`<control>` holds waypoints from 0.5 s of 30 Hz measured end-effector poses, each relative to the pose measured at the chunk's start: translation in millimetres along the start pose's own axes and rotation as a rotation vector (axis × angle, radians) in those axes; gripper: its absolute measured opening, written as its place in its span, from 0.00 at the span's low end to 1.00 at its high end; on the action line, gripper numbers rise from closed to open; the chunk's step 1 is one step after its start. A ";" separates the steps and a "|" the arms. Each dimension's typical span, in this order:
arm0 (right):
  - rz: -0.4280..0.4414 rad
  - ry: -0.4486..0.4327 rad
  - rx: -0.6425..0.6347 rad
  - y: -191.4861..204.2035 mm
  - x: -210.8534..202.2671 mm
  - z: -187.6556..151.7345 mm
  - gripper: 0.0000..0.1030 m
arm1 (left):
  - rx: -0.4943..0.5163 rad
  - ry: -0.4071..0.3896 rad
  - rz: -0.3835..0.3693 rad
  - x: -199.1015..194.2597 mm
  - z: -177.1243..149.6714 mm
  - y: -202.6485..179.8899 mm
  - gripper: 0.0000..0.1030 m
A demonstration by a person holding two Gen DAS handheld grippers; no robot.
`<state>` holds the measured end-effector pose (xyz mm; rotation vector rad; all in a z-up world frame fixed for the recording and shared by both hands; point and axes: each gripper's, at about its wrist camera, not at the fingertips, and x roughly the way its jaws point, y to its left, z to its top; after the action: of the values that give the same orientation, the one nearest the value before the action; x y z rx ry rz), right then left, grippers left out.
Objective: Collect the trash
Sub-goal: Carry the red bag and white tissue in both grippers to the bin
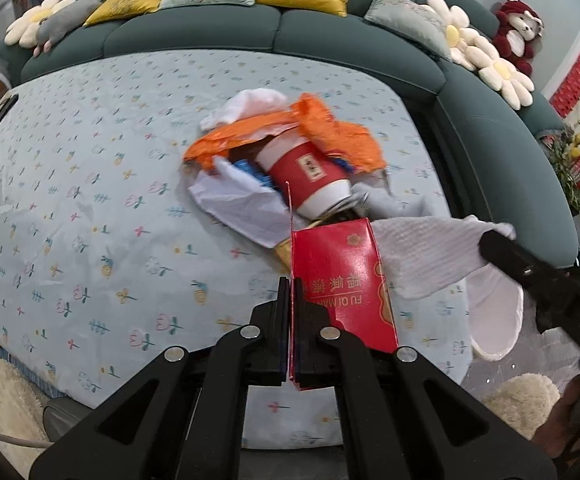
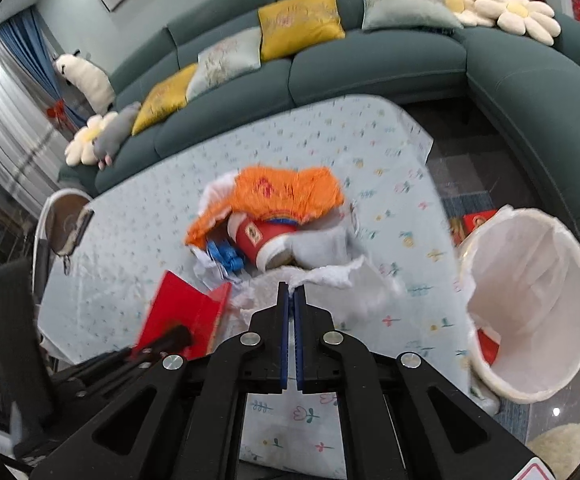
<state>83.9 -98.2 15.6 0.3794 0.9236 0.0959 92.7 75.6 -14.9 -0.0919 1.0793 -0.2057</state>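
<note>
The left claw [image 1: 290, 284] is pinched tight on the thin flap of one red box [image 1: 340, 280], and the box hangs just above the counter [image 1: 90, 200] with its flowery blue cloth. The right claw [image 2: 291, 290] is squeezed shut on the edge of one white paper towel [image 2: 342, 276], which looks partly lifted off the cloth. From the left camera you can see that same towel stretched out beside the red box, with the black tip of the right claw on its far end. In the middle of the counter sits a small pile of trash. It has one red and white paper cup [image 1: 310, 176] lying on its side, one crinkly orange wrapper [image 1: 322, 132] draped over the cup, some blue bits [image 2: 224, 258] tucked beside the cup, and a few more white papers [image 1: 242, 208] under and around it. One white bin [image 2: 530, 300] with a white bag inside stands on the floor just past the right edge of the counter, tipped toward the camera. Something red [image 2: 488, 346] lies at its bottom. Behind the counter runs one long green sofa [image 2: 370, 64] with two yellow pillows.
</note>
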 end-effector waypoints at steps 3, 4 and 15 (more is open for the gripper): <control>0.000 -0.043 0.004 -5.5 -19.2 5.9 0.03 | 0.023 -0.012 -0.010 -4.9 0.6 -13.6 0.01; -0.001 -0.060 0.007 -8.1 -26.4 8.0 0.03 | 0.030 -0.015 -0.013 -6.4 0.9 -17.5 0.01; -0.049 -0.177 0.052 -44.1 -75.4 19.0 0.02 | 0.135 -0.044 -0.047 -19.5 2.6 -69.7 0.01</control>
<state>49.9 -162.6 67.4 0.4071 0.7610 -0.0066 77.6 11.5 15.4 -0.0003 1.0172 -0.3171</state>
